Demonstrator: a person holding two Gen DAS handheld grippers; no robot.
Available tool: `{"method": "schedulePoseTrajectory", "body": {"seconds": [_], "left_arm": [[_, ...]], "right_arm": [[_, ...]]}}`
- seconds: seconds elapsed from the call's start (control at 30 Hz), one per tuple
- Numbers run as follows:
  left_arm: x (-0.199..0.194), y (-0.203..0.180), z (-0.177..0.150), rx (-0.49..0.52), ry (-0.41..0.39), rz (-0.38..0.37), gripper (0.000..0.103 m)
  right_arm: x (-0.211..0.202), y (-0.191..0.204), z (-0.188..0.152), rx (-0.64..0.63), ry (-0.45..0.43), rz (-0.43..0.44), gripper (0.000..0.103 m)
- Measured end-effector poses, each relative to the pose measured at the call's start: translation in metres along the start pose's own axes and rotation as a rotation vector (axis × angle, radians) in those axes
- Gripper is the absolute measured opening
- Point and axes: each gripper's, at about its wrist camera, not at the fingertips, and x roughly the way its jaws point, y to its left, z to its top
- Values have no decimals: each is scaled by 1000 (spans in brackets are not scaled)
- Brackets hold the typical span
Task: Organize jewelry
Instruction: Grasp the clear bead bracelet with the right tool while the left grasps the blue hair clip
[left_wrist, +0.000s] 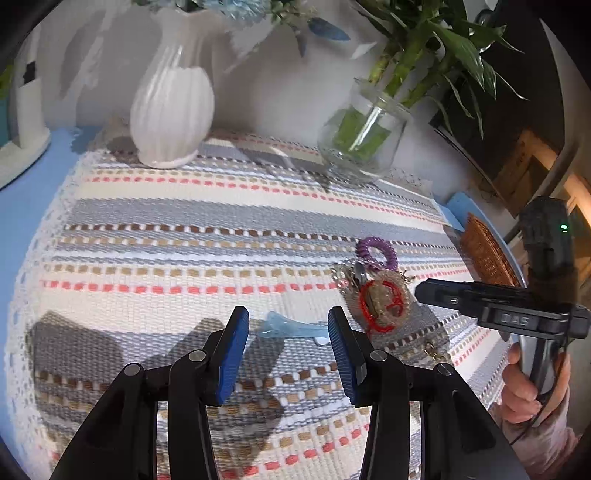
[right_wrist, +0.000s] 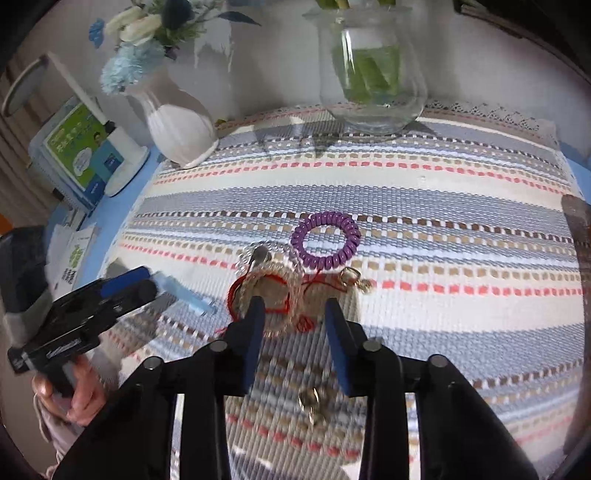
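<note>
A pile of jewelry lies on the striped woven mat (left_wrist: 184, 206): a purple coil bracelet (right_wrist: 325, 240), a red cord bracelet (right_wrist: 258, 291) over a round woven coaster (left_wrist: 384, 299), a silver chain (right_wrist: 255, 254) and a gold ring piece (right_wrist: 356, 278). A light blue hair clip (left_wrist: 291, 328) lies flat between my left gripper's open blue fingers (left_wrist: 288, 328). My right gripper (right_wrist: 295, 314) is open, its fingers just above the red cord and coaster. A small metal piece (right_wrist: 312, 400) lies under the right gripper. The purple bracelet also shows in the left wrist view (left_wrist: 376, 253).
A white ribbed vase (left_wrist: 171, 103) with blue flowers and a glass jar (left_wrist: 364, 136) with green stems stand at the mat's far edge. A brown woven basket (left_wrist: 487, 254) is at the right edge. A box and papers (right_wrist: 81, 147) sit left on the blue table.
</note>
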Motion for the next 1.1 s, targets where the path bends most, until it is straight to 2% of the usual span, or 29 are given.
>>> {"method": "schedulePoseTrajectory", "body": {"seconds": [0.13,0.3,0.33,0.4,0.43,0.47,0.5,0.67,0.77,0.93,1.1], "left_arm": [[1,1,0,-6,10,-29,45],[11,-6,-2,10,44,-15,45],[12,-7,-2,7,48,-19,43],[15,-7,-1,-2,58,-17,28],[18,-7,-1,-7,67,-4,16],[21,-5,-1,-15,79,-1,12],[21,-4,-1,-24,76,-12,11],[17,-3,-1,-28,57,-40,6],[15,-3,-1,-28,48,-52,6],[21,6,0,-82,88,-93,7],[26,13,1,-138,110,-138,21]], "right_arm": [[18,1,3,14,23,5,36],[24,8,3,-19,12,-37,34],[24,9,3,-23,10,-36,31],[24,10,2,-31,6,-42,28],[25,11,2,-35,6,-50,25],[25,11,2,-41,6,-57,23],[26,11,1,-45,7,-57,18],[25,9,-2,-44,0,-41,13],[23,8,-2,-34,-7,-30,13],[18,4,-1,-21,-15,-13,13],[21,4,-2,-10,-6,8,13]]}}
